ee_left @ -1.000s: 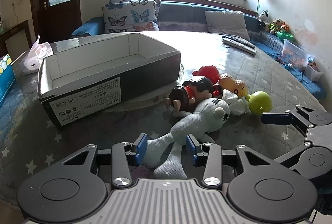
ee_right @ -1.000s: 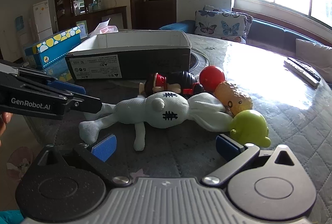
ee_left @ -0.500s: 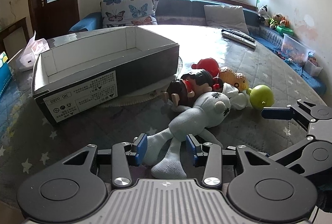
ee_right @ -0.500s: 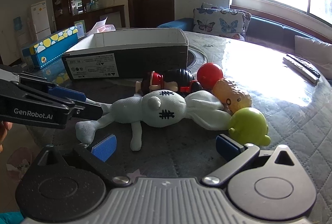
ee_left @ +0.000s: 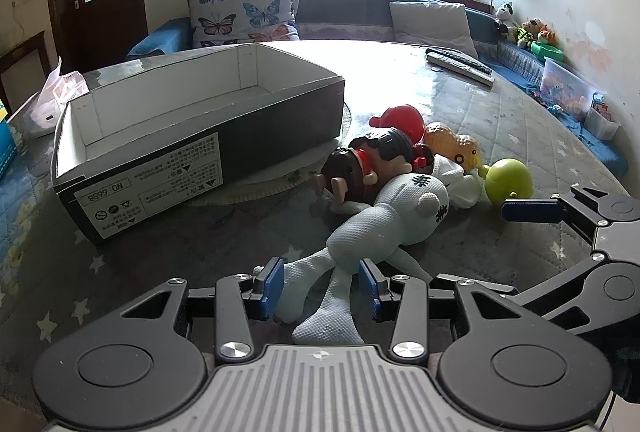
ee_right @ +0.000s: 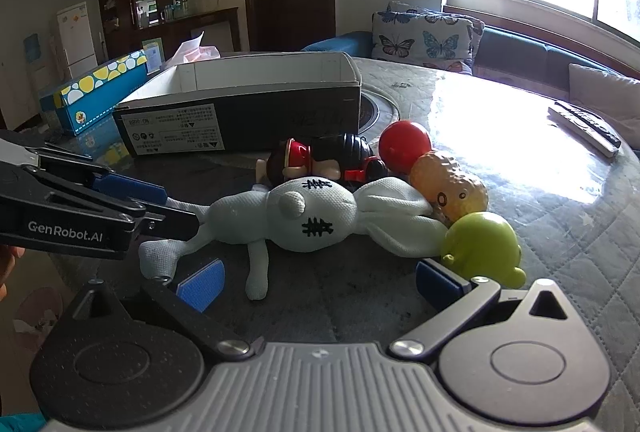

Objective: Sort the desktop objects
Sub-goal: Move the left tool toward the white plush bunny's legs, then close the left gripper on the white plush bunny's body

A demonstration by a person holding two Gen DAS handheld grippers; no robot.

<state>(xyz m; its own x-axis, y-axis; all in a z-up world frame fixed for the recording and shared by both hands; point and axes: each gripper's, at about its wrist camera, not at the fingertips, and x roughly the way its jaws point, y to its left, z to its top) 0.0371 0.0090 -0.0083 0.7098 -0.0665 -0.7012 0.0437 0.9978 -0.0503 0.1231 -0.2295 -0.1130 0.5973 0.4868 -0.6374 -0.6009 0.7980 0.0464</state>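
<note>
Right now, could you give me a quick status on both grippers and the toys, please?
Left gripper open, straddling the plush doll's legs. Right gripper open, empty, beside the green toy. Box empty; the other toys crowd the doll's head.

Hidden and cut-off parts

We cannot see the plush doll's (ee_left: 384, 228) foot behind the left gripper's body, the figurine (ee_right: 320, 161) is half covered by that doll, and the box label (ee_left: 152, 187) is too small to read.
</note>
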